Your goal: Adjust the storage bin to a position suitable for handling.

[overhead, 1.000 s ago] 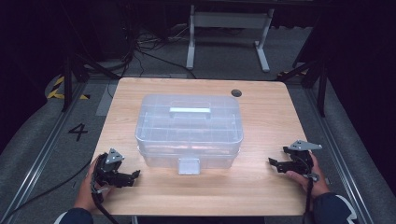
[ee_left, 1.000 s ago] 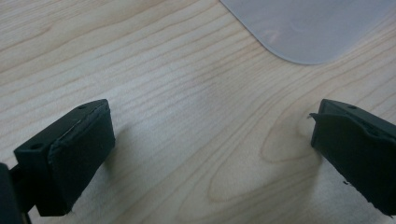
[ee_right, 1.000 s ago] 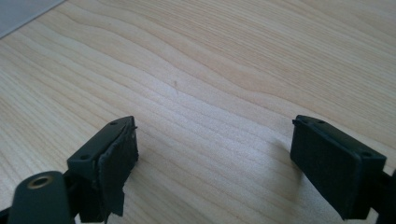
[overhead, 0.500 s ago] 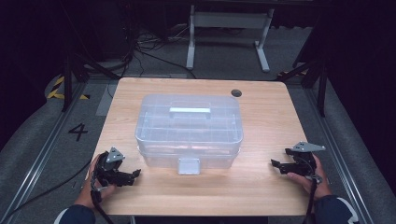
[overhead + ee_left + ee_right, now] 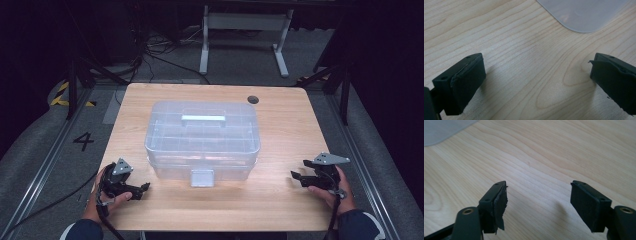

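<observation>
on the pale, wood-grained worktop (image 5: 280,135) sits a clear rounded plastic box (image 5: 202,140); left claw (image 5: 141,189) gapes released, right claw (image 5: 297,178), just been narrowing, grips nothing.

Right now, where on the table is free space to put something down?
Bare wood lies between the clear plastic box and the right gripper, also between box and left gripper, and behind the box toward the table far edge. The middle is occupied.

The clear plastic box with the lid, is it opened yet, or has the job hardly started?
Hardly started. The clear plastic lidded box sits shut, its front latch down. The left tongs rest open beside it; the right tongs have just been closing on nothing. Reaching the box comes next.
</observation>
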`<action>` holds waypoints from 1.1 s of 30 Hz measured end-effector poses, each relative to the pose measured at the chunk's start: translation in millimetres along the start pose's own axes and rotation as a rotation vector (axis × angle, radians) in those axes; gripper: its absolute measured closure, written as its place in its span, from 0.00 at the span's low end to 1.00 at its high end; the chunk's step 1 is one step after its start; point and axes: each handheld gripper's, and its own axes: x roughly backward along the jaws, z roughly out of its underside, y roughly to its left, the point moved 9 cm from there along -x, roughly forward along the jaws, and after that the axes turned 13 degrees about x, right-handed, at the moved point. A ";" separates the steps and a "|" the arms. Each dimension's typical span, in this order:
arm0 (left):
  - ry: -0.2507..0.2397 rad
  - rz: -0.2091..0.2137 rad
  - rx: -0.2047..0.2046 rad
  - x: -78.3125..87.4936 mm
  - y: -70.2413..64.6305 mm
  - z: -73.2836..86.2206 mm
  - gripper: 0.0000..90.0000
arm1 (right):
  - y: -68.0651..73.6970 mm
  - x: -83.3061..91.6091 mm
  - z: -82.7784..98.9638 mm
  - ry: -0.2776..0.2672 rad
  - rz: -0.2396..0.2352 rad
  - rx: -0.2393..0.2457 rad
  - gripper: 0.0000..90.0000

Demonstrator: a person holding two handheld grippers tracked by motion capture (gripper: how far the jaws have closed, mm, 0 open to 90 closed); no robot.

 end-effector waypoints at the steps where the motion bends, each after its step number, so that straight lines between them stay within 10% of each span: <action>1: 0.002 0.003 0.003 0.0 -0.5 0.3 0.00 | 0.9 1.4 -2.5 -0.009 -0.001 0.012 0.35; 12: 0.002 0.002 0.003 0.0 -0.4 0.3 0.00 | -1.3 10.5 -28.4 -0.059 0.073 0.099 0.35; 33: 0.014 0.016 -0.015 -1.6 1.2 -2.1 0.00 | 8.2 23.7 -103.6 -0.148 0.024 0.101 0.34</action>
